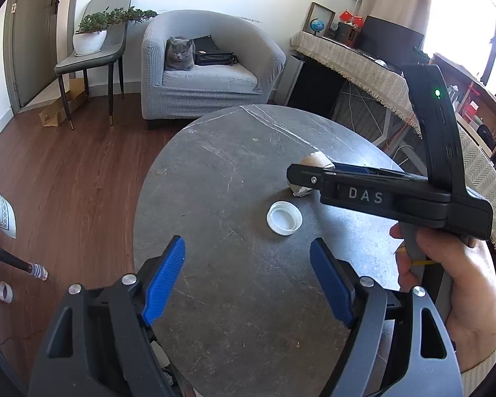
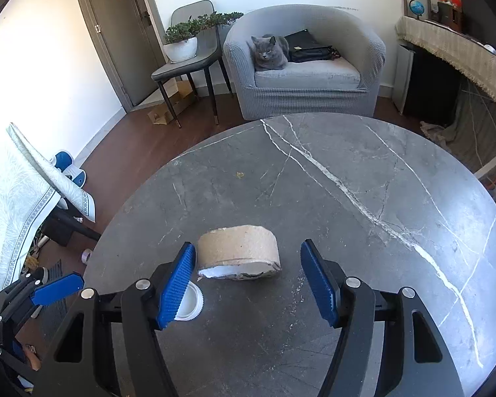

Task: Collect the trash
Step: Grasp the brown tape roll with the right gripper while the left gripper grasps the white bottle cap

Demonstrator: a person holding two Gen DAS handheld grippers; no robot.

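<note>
A short brown cardboard roll (image 2: 238, 251) with a torn white edge lies on the round grey marble table (image 2: 363, 205). My right gripper (image 2: 248, 281) is open, its blue pads on either side of the roll's near end, not touching. A white plastic lid (image 2: 190, 302) lies rim-up beside the left pad. In the left wrist view the lid (image 1: 284, 217) lies ahead of my open, empty left gripper (image 1: 248, 271). The right gripper (image 1: 373, 192) reaches in from the right and hides most of the roll (image 1: 315, 161).
A grey armchair (image 2: 307, 76) with a cat (image 2: 269, 53) and a black bag stands beyond the table. A chair with a potted plant (image 2: 182, 46) is at the back left. A cloth-covered desk (image 2: 453, 46) is at right. Clutter lies on the wooden floor at left.
</note>
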